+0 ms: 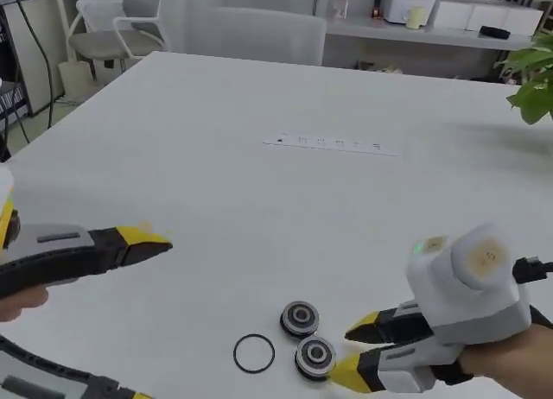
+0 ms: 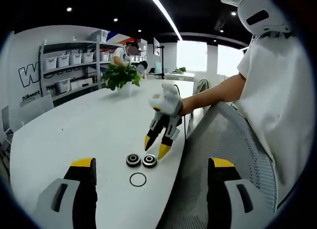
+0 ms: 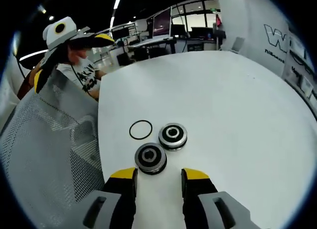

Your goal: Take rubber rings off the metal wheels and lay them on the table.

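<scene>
landmark: loose rubber ring (image 1: 254, 353), black, lying flat on the white table (image 1: 259, 183), on no wheel, close to the table edge nearest the person.
wheel A (image 1: 314, 357): metal wheel lying flat, just beside the ring on the side toward the right gripper. The right gripper view shows a small gap to the ring. Its outer band looks dark there (image 3: 150, 158).
wheel B (image 1: 300, 319): metal wheel lying flat, just beyond the ring, farther up the table, right next to wheel A. Touching wheel A or not: cannot tell. Its rim looks lighter and silvery (image 3: 173, 136).
rings on wheels: too small to say for sure on either.
right gripper (image 1: 344, 354): past wheel A from the ring, pointing at the ring. Yellow-tipped jaws are parted by a narrow gap with nothing between them. Wheel A sits just ahead of that gap, and no contact is visible.
left gripper (image 1: 151, 319): on the opposite side of the ring from the wheels, well apart from it. Jaws are spread wide and empty, aimed toward the ring.
left gripper view: ring (image 2: 137, 179) is nearest, the two wheels sit side by side behind it, and the right gripper's tips angle down just behind the wheels.
surroundings: mesh chair back (image 2: 223, 154) at the table edge by the ring; potted plant (image 1: 529, 79) far across the table from the ring.
</scene>
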Action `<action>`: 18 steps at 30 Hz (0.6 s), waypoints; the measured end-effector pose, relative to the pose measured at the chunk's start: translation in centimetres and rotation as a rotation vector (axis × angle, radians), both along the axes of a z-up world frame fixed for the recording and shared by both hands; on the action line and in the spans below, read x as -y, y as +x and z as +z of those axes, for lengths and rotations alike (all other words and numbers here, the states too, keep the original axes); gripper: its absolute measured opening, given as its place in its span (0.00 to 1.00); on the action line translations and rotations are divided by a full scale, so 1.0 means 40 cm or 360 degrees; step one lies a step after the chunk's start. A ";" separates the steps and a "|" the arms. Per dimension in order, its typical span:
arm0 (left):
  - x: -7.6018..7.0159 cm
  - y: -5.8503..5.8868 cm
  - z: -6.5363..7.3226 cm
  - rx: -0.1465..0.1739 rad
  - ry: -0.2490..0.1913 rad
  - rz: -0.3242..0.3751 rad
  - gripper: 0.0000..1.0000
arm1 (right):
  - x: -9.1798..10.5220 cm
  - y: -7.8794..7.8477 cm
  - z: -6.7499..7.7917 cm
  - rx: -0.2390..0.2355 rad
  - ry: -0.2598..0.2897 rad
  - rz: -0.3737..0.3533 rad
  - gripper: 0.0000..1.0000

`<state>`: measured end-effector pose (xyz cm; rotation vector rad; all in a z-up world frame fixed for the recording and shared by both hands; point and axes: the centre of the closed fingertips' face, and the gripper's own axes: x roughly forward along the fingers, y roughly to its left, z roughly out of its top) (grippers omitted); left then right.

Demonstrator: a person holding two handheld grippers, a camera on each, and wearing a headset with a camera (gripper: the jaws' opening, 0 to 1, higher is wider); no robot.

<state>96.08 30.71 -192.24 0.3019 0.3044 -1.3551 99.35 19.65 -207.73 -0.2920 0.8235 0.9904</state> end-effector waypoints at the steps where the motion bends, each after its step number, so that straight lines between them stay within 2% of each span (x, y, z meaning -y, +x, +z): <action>1: 0.006 0.001 0.010 0.0012 -0.0004 -0.0010 0.90 | 0.000 0.000 0.000 0.0002 -0.0002 0.0004 0.33; 4: 0.034 0.007 0.042 0.0050 -0.0039 -0.0047 0.88 | -0.002 -0.001 0.001 0.0013 -0.0002 0.0023 0.33; 7: 0.077 0.005 0.073 0.0019 -0.0136 -0.0094 0.85 | -0.003 0.000 0.003 0.0024 0.0004 0.0027 0.34; 9: 0.101 0.002 0.079 0.0053 -0.0135 -0.0147 0.83 | -0.004 0.001 0.004 0.0022 0.0017 0.0021 0.34; 11: 0.124 0.010 0.069 0.0124 -0.0074 -0.0184 0.81 | -0.004 0.001 0.004 0.0014 0.0025 0.0016 0.34; 12: 0.132 0.014 0.064 0.0132 -0.0066 -0.0187 0.80 | -0.004 0.001 0.003 0.0011 0.0030 0.0014 0.34; 15: 0.160 0.030 0.037 0.0113 -0.0057 -0.0213 0.77 | -0.010 0.000 0.005 0.0010 0.0049 0.0021 0.34; 16: 0.170 0.033 0.017 0.0093 -0.0027 -0.0232 0.75 | -0.012 -0.001 0.004 0.0010 0.0050 0.0026 0.35; 18: 0.182 0.036 -0.010 0.0101 0.0023 -0.0258 0.70 | -0.016 -0.005 0.004 0.0017 0.0054 0.0050 0.34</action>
